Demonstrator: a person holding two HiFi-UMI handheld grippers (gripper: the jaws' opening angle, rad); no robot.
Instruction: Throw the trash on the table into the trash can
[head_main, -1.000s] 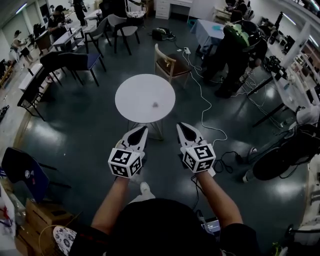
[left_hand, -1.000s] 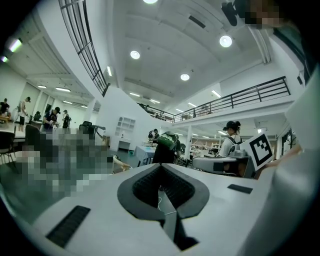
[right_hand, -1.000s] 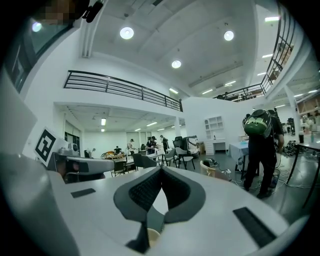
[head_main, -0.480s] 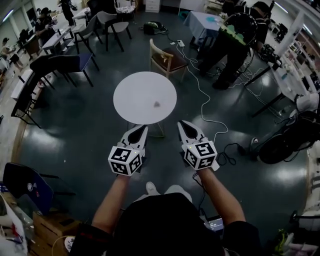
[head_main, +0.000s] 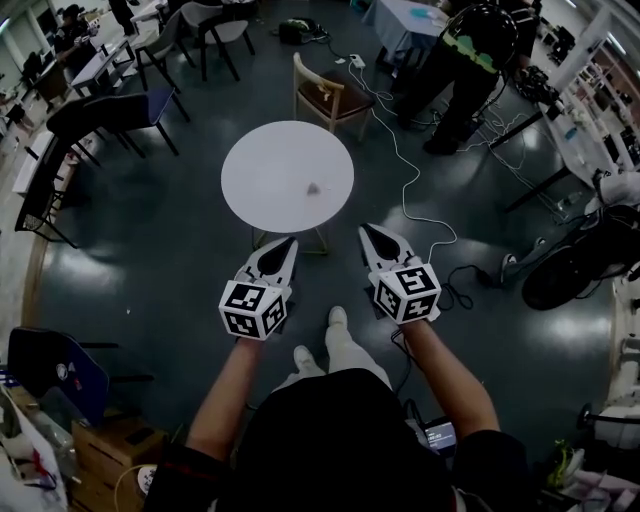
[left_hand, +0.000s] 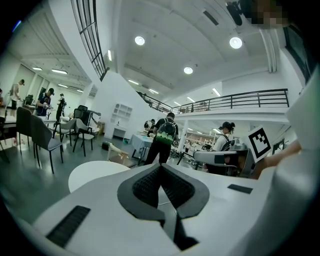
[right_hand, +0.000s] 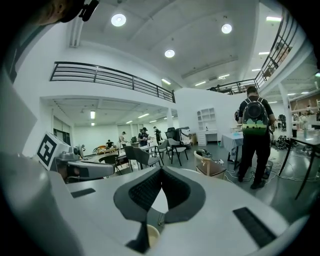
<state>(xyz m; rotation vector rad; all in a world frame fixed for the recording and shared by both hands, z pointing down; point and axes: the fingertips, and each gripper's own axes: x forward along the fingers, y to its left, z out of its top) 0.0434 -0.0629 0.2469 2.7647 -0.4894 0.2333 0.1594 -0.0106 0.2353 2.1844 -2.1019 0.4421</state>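
Observation:
A small crumpled piece of trash (head_main: 314, 188) lies right of centre on the round white table (head_main: 270, 160). Both grippers hover over the dark floor short of the table's near edge, side by side and pointing at it. My left gripper (head_main: 286, 245) is shut with nothing in it; in the left gripper view its pads (left_hand: 150, 182) meet at the tip, with the table (left_hand: 92, 172) beyond. My right gripper (head_main: 369, 233) is likewise shut and empty, its pads (right_hand: 172, 190) touching at the tip. I see no trash can in any view.
A wooden chair (head_main: 325, 98) stands just behind the table. White cables (head_main: 405, 185) trail across the floor to its right. A person with a green backpack (head_main: 470, 55) stands at the far right; dark chairs (head_main: 120, 115) at the left. My feet (head_main: 335, 320) are below the grippers.
The person has stepped toward the table, which now shows larger and nearer. Both shut grippers have moved forward and slightly down with the step.

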